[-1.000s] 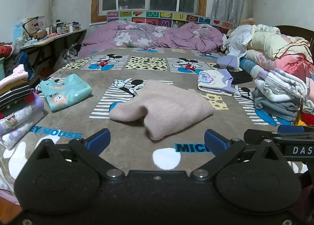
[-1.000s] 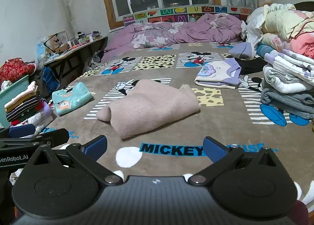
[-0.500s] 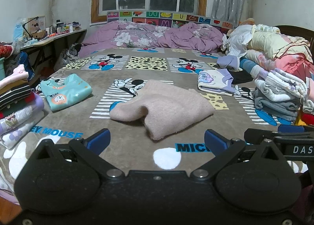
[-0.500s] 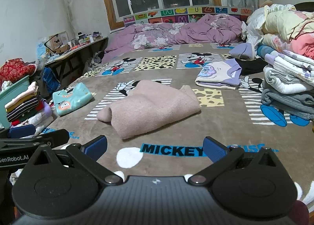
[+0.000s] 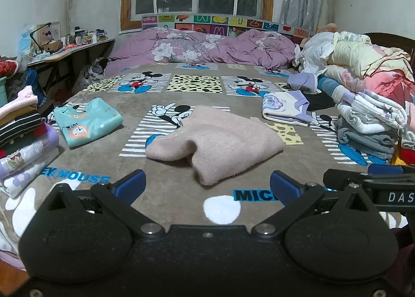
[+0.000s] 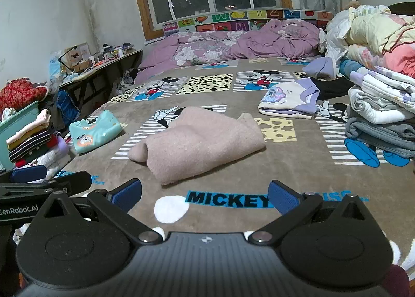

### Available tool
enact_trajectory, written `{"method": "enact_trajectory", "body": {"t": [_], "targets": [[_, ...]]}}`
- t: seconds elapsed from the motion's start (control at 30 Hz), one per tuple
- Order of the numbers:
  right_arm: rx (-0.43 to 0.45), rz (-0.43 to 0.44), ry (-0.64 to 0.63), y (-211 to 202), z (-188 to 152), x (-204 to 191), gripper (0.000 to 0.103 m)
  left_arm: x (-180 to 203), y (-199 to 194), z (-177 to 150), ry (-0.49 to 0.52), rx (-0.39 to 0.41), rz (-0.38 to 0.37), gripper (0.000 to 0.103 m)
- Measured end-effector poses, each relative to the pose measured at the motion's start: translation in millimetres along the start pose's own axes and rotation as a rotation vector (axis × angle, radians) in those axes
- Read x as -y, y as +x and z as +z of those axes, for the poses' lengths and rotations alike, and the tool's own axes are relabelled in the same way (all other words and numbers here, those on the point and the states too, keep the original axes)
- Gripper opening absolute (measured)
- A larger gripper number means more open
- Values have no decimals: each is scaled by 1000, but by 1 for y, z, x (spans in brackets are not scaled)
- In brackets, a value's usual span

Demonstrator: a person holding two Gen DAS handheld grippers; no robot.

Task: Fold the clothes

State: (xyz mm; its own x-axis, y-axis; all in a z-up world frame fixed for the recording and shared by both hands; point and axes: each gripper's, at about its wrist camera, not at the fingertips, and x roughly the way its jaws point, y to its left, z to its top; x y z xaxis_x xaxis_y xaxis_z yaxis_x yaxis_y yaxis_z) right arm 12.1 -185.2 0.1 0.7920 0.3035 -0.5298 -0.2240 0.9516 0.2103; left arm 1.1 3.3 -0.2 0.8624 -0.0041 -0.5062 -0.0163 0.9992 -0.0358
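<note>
A fuzzy pink garment lies folded over in the middle of the Mickey Mouse bedspread; it also shows in the right wrist view. My left gripper is open and empty, held just short of the garment's near edge. My right gripper is open and empty, also in front of the garment. The right gripper's arm shows at the right edge of the left wrist view, and the left gripper's arm at the left edge of the right wrist view.
A folded teal shirt lies to the left, a folded white and lilac shirt to the right. Stacks of folded clothes stand at the left edge and right edge. A purple quilt lies at the head of the bed.
Both grippers have drifted very slightly; the pink garment and the other clothes have not moved. Both grippers stay open.
</note>
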Motion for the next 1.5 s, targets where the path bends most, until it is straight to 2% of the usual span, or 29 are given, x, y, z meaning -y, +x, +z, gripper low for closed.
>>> {"method": "enact_trajectory", "body": {"t": [0.23,0.53,0.67,0.83,0.93,1.03,1.23,1.5], "targets": [[1,-5,2,4,0,0,103,1,4,1,3,-6,4,103],[12,78,16,22,5,11,103,-14,26,4,-50,-44,3,103],[-3,128,37,40,13,22,103,-26,45,6,-115,-69,-37,103],[-18,213,58,70,23,37,103,-39,74,5,-214,-47,-64,103],[-32,251,23,88,31,41,103,-49,101,8,-278,-113,-96,103],[-38,233,-7,111,44,46,103,-62,127,10,-357,-157,-108,103],[-60,254,-25,157,72,60,103,-84,167,16,-483,-152,-116,103],[-111,265,-95,232,108,60,103,-122,220,23,-663,-141,-128,101]]}}
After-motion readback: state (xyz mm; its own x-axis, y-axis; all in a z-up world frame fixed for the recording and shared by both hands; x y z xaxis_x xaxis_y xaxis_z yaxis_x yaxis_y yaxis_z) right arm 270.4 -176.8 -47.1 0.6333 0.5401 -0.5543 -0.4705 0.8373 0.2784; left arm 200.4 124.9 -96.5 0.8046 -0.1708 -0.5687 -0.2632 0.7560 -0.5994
